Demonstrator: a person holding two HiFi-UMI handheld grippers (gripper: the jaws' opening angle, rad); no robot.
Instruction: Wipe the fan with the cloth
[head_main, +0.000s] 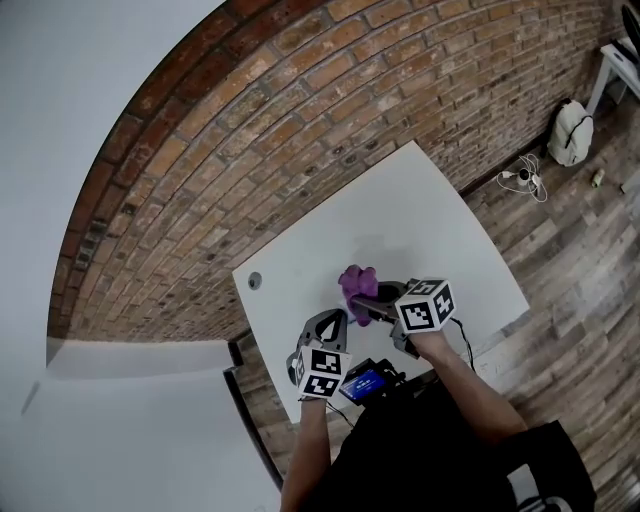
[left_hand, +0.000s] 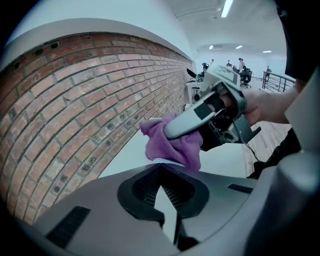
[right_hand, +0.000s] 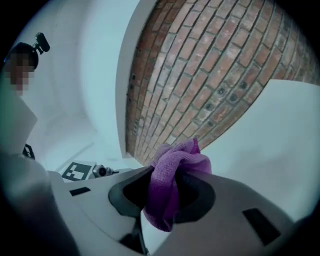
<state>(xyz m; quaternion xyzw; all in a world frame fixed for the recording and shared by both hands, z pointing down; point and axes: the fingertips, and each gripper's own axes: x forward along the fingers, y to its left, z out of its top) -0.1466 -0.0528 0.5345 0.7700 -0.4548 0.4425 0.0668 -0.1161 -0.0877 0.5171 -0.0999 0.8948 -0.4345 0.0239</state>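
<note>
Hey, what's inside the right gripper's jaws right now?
A bunched purple cloth, pinched by the right gripper, bulging out ahead of the jaws and trailing back below them. The cloth covers the jaws' inner faces, so anything wrapped inside it can't be seen.

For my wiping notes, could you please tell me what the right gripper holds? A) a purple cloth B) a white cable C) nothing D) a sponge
A: the right gripper view shows the right gripper with its jaws closed on the purple cloth, which bunches out above them.
</note>
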